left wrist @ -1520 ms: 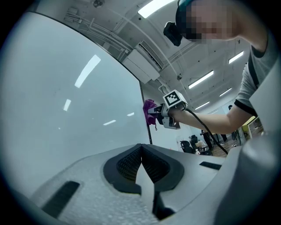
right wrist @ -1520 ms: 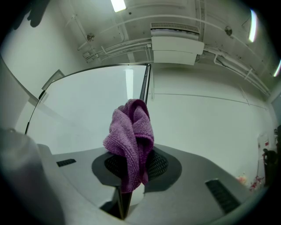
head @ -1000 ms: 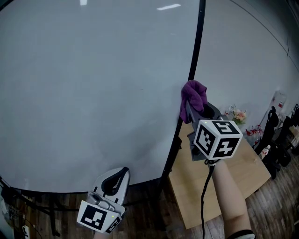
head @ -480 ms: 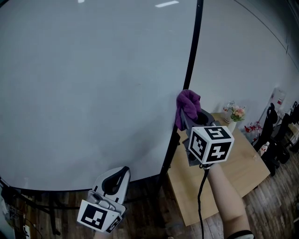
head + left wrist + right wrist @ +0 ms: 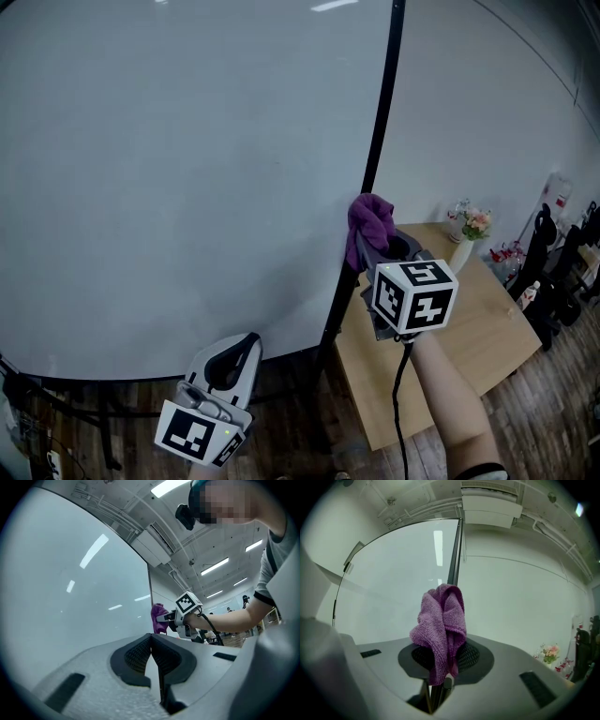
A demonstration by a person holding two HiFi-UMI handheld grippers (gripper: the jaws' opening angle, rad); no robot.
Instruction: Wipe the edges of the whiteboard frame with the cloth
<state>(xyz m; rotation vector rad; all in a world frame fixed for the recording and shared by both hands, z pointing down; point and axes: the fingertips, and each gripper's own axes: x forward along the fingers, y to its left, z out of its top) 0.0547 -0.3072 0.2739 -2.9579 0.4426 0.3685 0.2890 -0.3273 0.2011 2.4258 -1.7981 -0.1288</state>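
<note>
A purple cloth [image 5: 367,225] is bunched in my right gripper [image 5: 380,246], which is shut on it. The cloth presses against the black right edge [image 5: 375,141] of the whiteboard frame, about two thirds of the way down. In the right gripper view the cloth [image 5: 440,625] covers the dark frame strip [image 5: 454,555] rising above it. My left gripper [image 5: 225,367] hangs low by the board's bottom edge, shut and holding nothing. The left gripper view shows its jaws closed together [image 5: 151,644], with the cloth [image 5: 158,618] and the right gripper [image 5: 180,616] farther along the board.
The large white board surface [image 5: 187,169] fills most of the head view. A wooden table [image 5: 450,347] with a small vase of flowers [image 5: 473,230] stands to the right behind the board. Dark stand legs [image 5: 94,412] and wood flooring lie below.
My right gripper has slid the cloth down the right frame edge and slightly left. The left gripper has stayed in place.
</note>
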